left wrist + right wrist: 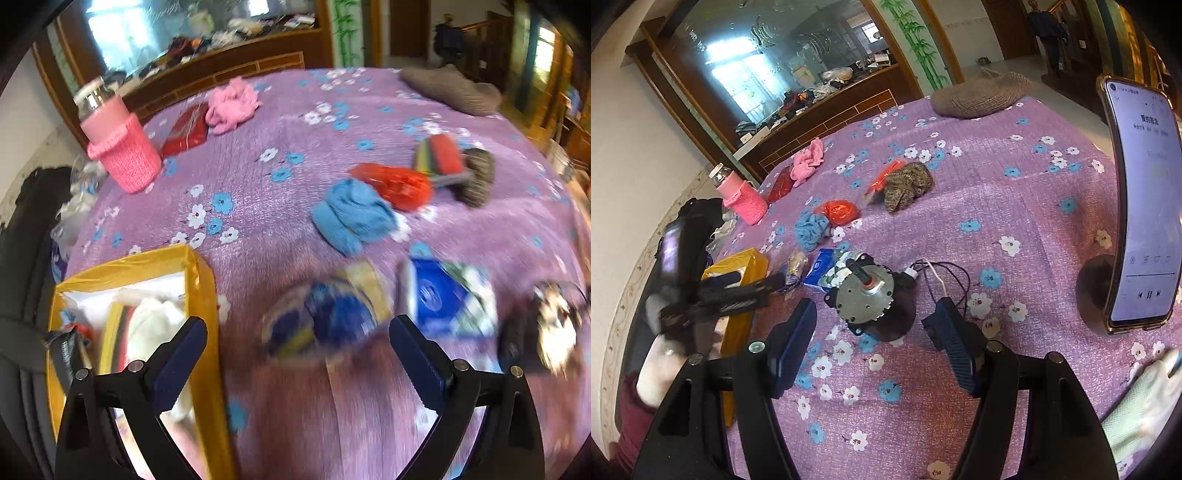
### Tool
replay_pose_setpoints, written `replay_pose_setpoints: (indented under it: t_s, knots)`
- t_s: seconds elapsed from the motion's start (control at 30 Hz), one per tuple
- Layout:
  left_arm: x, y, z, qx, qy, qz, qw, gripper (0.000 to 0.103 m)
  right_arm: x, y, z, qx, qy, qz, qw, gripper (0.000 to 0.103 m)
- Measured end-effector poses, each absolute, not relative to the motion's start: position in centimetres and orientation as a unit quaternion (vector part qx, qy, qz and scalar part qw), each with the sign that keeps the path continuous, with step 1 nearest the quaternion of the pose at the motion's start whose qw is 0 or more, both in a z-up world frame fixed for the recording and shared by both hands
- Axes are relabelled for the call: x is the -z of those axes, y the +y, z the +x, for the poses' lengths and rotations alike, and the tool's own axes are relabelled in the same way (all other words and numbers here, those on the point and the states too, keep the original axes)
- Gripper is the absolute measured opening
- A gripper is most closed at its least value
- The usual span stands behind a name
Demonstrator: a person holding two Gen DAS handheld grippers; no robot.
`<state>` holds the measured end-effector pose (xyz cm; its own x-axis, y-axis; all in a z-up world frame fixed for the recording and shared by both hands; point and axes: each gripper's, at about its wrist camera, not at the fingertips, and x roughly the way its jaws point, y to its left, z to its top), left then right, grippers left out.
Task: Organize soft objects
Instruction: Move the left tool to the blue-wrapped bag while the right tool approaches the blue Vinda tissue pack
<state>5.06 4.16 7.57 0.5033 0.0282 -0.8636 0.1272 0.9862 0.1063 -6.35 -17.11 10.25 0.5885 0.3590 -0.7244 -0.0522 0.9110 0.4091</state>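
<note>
My left gripper (297,345) is open and empty, low over the purple flowered bedspread (280,192), just behind a blurred blue and yellow soft bundle (325,321). A yellow box (201,295) holding soft items stands at its left; it also shows in the right wrist view (746,264). A blue knitted piece (351,214), a red bag (399,184), a brown knitted piece (478,177) and a pink knitted piece (231,105) lie further back. My right gripper (873,321) is open and empty, just in front of a small metal motor (866,291). The left gripper (720,295) shows there, blurred.
A bottle in a pink knitted sleeve (122,147) stands at the far left by a red packet (184,131). A blue tissue pack (443,295) lies near the bundle. A phone on a stand (1141,206) is at the right. A grey cushion (979,94) lies at the far edge.
</note>
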Motion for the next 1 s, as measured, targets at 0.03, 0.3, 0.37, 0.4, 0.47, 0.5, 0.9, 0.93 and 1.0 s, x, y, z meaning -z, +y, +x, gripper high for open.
replay_pose_setpoints:
  t_s: [0.03, 0.3, 0.37, 0.4, 0.47, 0.5, 0.9, 0.93, 1.0]
  knots:
    - [-7.1, 4.2, 5.8, 0.025, 0.504, 0.076, 0.860, 0.100, -10.3, -17.2, -6.3, -0.117, 0.438, 0.175, 0.874, 0.066]
    - [-6.1, 5.0, 5.5, 0.067, 0.516, 0.026, 0.854, 0.057, -10.0, -17.8, -5.2, -0.114, 0.443, 0.185, 0.870, 0.066]
    - [-6.4, 5.4, 4.4, 0.079, 0.513, 0.012, 0.855, 0.057, -9.9, -18.0, -4.7, -0.114, 0.446, 0.191, 0.867, 0.066]
    - [-6.6, 5.6, 3.7, 0.087, 0.510, 0.003, 0.856, 0.057, -9.8, -18.2, -4.4, -0.115, 0.446, 0.195, 0.866, 0.066]
    - [-7.3, 6.2, 2.5, 0.097, 0.506, -0.010, 0.857, 0.058, -9.8, -18.5, -3.8, -0.117, 0.447, 0.204, 0.863, 0.066]
    - [-7.4, 6.3, 1.9, 0.100, 0.505, -0.017, 0.857, 0.059, -9.8, -18.6, -3.5, -0.118, 0.448, 0.208, 0.862, 0.066]
    - [-5.6, 6.1, 0.4, 0.099, 0.524, -0.057, 0.844, 0.069, -9.2, -16.3, 2.7, -0.131, 0.520, 0.172, 0.826, 0.066]
    - [-5.5, 6.1, 0.5, 0.100, 0.521, -0.057, 0.846, 0.070, -9.3, -15.7, 3.3, -0.133, 0.527, 0.154, 0.825, 0.066]
    - [-5.4, 6.0, 0.3, 0.101, 0.518, -0.056, 0.848, 0.071, -9.2, -13.7, 4.6, -0.147, 0.549, 0.097, 0.817, 0.066]
